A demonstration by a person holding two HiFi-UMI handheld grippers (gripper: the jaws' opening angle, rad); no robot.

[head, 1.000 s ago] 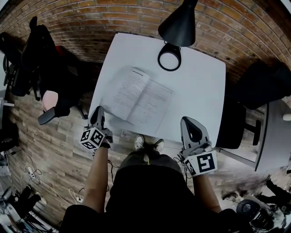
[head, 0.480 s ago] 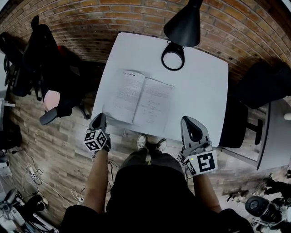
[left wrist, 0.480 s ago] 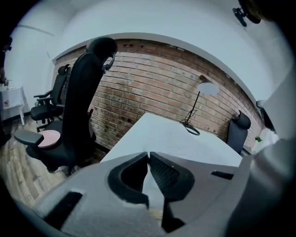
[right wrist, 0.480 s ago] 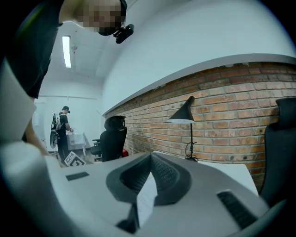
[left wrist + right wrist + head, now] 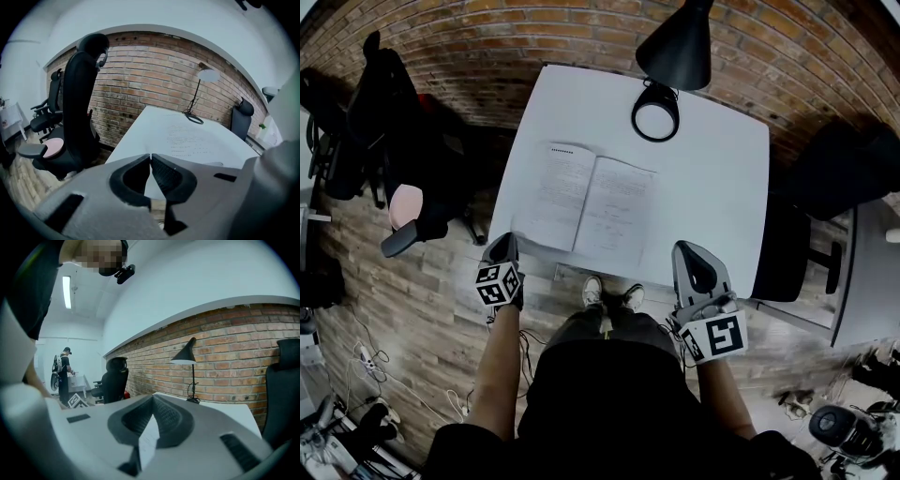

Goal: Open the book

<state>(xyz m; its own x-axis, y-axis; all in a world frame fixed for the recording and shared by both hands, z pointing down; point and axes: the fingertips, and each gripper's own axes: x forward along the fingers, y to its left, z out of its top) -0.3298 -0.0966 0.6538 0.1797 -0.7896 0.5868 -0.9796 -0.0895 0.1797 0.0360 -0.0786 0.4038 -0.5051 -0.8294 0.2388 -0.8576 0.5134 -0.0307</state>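
The book (image 5: 586,200) lies open and flat on the white table (image 5: 712,187), two printed pages facing up, toward the table's left half. In the left gripper view the book (image 5: 187,140) shows ahead as faint lines of print. My left gripper (image 5: 502,246) hovers at the table's near left corner, short of the book, its jaws shut on nothing (image 5: 150,156). My right gripper (image 5: 692,255) sits at the near edge, right of the book and apart from it. Its jaw tips meet (image 5: 153,397) with nothing held.
A black desk lamp (image 5: 673,52) with a ring base (image 5: 654,111) stands at the table's far edge. A black office chair (image 5: 384,122) is left of the table, another chair (image 5: 853,178) to the right. A brick wall runs behind. A person stands far off (image 5: 63,371).
My left gripper has dropped back slightly toward the near left corner and rolled a little. The book lies open throughout. The right gripper has stayed put.
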